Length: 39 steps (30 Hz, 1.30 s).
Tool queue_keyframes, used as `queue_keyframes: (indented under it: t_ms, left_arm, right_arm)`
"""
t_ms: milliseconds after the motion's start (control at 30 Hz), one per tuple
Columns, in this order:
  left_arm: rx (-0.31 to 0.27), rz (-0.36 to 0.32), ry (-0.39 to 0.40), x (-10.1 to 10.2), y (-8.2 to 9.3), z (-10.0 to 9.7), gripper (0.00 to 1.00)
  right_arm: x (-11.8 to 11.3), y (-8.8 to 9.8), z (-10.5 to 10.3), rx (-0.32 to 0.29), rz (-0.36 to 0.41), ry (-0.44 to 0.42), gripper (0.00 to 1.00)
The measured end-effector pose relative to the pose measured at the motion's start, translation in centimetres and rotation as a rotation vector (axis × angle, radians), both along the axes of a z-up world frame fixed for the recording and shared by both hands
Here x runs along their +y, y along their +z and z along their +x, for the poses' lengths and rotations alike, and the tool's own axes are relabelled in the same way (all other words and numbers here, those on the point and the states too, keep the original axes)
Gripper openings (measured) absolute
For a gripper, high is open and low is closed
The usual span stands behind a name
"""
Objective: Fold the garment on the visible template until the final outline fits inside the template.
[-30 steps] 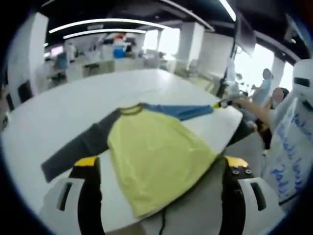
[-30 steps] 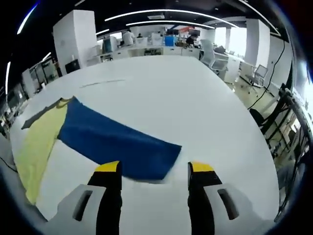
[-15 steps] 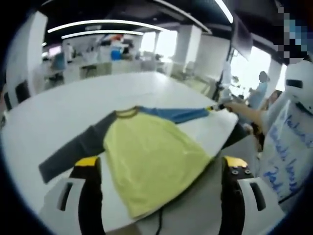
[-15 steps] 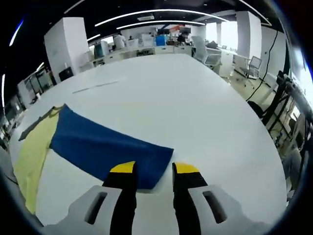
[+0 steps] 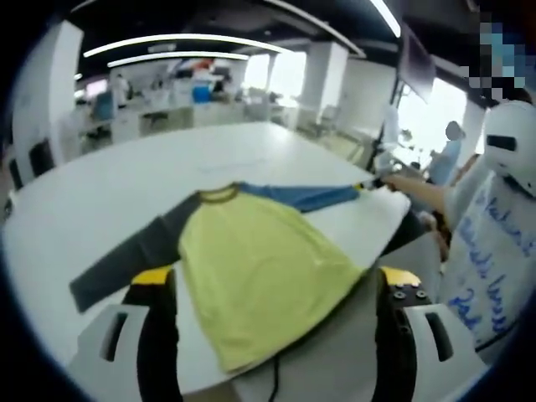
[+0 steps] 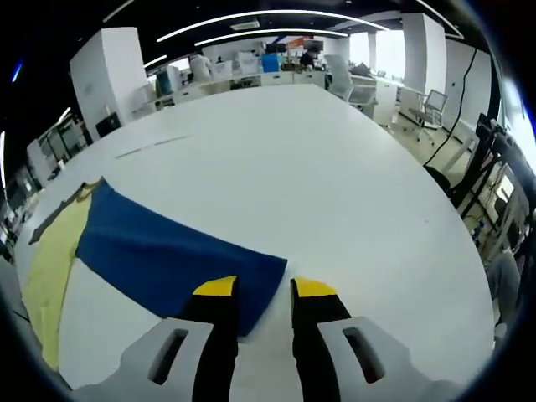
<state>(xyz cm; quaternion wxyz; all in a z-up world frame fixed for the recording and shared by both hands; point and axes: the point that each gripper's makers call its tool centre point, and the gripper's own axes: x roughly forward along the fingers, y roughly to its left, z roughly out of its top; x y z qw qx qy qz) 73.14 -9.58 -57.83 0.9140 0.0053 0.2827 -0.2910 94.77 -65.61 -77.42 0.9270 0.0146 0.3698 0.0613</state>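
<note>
A long-sleeved shirt lies flat on the white table, with a yellow body, a grey sleeve and a blue sleeve. My left gripper hovers open and wide over the hem, holding nothing. In the right gripper view the blue sleeve runs towards me, and my right gripper stands narrowed with the cuff's corner between its tips and a gap still showing. In the left gripper view that gripper sits at the cuff's end. A thin dark line marks the table.
The shirt's hem hangs over the table's near edge, where a dark cable drops. A person in white clothing with blue writing stands at the right, arm stretched out. Office desks and chairs lie beyond the table.
The right gripper's jaws have drawn in from wide apart to a narrow gap around the blue cuff. The left gripper stays open and nearly still.
</note>
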Motion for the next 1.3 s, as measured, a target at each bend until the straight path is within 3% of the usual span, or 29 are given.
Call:
queue_keyframes:
  t_ms: [133,500,667,900,1067,1300]
  left_arm:
    - [0.002,-0.013,-0.011,-0.4,0.0,-0.1,0.99]
    - [0.024,-0.02,-0.017,-0.5,-0.3,-0.5,0.99]
    - [0.023,-0.021,-0.007,-0.4,-0.2,-0.6,0.99]
    - [0.0,-0.014,0.005,-0.3,0.1,-0.6,0.99]
    - [-0.011,-0.008,0.011,-0.1,0.6,-0.8,0.99]
    - [-0.016,-0.013,0.016,0.1,0.6,-0.9,0.99]
  right_arm:
    - [0.0,-0.2,0.2,0.005,-0.006,0.013,0.23]
    - [0.2,-0.5,0.6,0.012,-0.035,0.034,0.2]
    - [-0.3,-0.8,0.8,0.017,-0.088,0.055,0.14]
    - [0.0,-0.8,0.9,0.021,-0.095,0.07,0.11]
    - [0.0,-0.9,1.2,0.019,-0.167,0.102,0.02]
    - [0.4,-0.7,0.9,0.023,-0.148,0.089,0.02]
